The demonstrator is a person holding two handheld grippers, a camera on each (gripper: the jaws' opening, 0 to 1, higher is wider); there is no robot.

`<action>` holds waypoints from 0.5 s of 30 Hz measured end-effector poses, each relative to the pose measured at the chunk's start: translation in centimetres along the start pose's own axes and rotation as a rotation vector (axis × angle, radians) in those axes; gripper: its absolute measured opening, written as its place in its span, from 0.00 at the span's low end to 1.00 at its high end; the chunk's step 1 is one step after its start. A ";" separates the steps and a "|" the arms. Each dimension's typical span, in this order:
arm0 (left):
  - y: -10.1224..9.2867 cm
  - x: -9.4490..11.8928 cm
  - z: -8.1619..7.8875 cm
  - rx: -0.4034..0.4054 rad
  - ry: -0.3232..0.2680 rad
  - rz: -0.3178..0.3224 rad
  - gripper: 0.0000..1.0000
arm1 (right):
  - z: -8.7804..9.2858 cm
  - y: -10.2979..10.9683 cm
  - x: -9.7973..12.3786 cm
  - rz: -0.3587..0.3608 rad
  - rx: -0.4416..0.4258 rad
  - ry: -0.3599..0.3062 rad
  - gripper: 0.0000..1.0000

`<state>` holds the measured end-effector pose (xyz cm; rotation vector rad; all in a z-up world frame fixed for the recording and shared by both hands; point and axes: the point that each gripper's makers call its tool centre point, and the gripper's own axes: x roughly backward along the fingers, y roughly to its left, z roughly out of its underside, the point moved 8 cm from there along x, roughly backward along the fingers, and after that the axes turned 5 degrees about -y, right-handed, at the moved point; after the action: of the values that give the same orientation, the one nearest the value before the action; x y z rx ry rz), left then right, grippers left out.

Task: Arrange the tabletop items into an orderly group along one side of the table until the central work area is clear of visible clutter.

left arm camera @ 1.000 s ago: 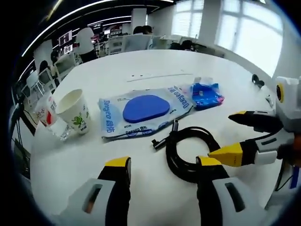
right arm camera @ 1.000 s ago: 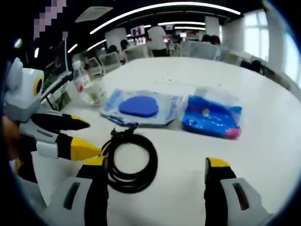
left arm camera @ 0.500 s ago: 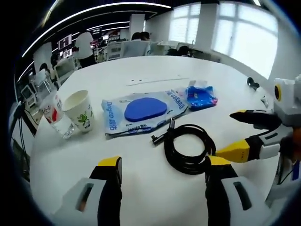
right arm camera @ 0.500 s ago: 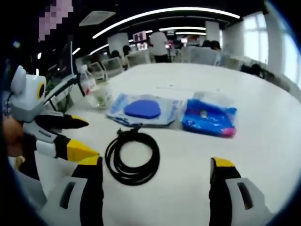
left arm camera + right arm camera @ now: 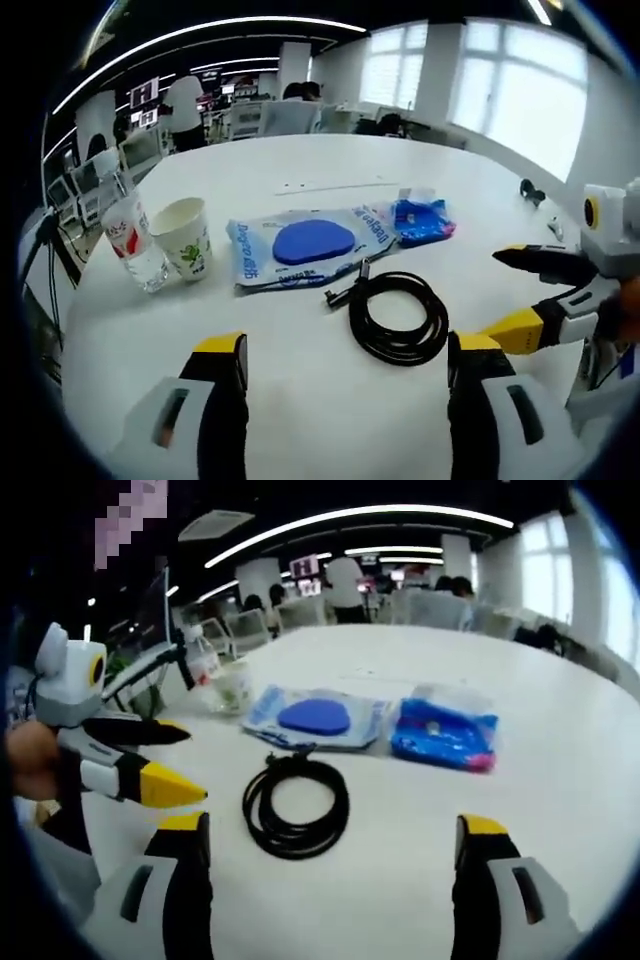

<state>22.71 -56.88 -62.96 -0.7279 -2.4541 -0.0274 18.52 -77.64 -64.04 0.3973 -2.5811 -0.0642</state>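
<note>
Left gripper (image 5: 345, 352): released, jaws spread wide and holding nothing, above the bare tabletop (image 5: 300, 400); in the right gripper view it enters from 9 o'clock (image 5: 180, 765), yellow tips apart, with a hand behind it.
Right gripper (image 5: 335, 835): released too, jaws wide apart, nothing between them; in the left gripper view it comes in from 3 o'clock (image 5: 520, 290), its tips also apart.
Cable (image 5: 395, 315): black, coiled in a loose ring, flat on the tabletop just beyond the left gripper, toward 12 o'clock; its plug end points to 10 o'clock, close to the pouch. In the right gripper view the coil (image 5: 297, 805) lies near the left jaw, touching neither gripper.
Pouch (image 5: 305, 245): pale blue flat package with a dark blue oval on it, behind the cable at 12 o'clock.
Blue pack (image 5: 420, 217): small, crumpled, just beside the pouch at its 3 o'clock side; in the right gripper view (image 5: 445, 735) it sits at 1 o'clock from the cable.
Cup (image 5: 183, 237): white paper cup, upright, at 10 o'clock from the left gripper, apart from the pouch.
Bottle (image 5: 130, 240): clear plastic with red label, upright, just beside the cup at its 9 o'clock side.
Background: office desks and chairs, bright windows, people standing far behind the tabletop.
</note>
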 end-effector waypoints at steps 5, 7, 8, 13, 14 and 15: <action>0.5 1.0 0.4 0.026 -0.024 -0.008 0.85 | 0.1 0.1 0.7 -0.003 0.007 -0.005 1.00; 0.6 1.2 0.6 0.031 -0.026 -0.009 0.86 | 0.2 0.1 1.0 -0.002 0.012 0.005 1.00; 0.6 1.4 0.7 0.032 -0.027 -0.010 0.87 | 0.3 0.2 1.1 -0.002 0.010 0.002 1.00; 0.6 2.4 0.7 0.032 -0.062 0.005 0.92 | 0.6 0.6 1.9 -0.012 0.009 -0.003 1.00; 0.6 2.7 0.6 0.034 -0.077 0.006 0.92 | 0.7 0.7 2.1 -0.013 0.008 -0.005 1.00; 0.7 3.0 0.7 0.035 -0.084 0.008 0.93 | 0.8 0.8 2.4 -0.015 0.008 -0.004 1.00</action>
<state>20.63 -54.72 -62.01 -0.7375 -2.5244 0.0502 15.92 -77.62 -63.41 0.4197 -2.5831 -0.0593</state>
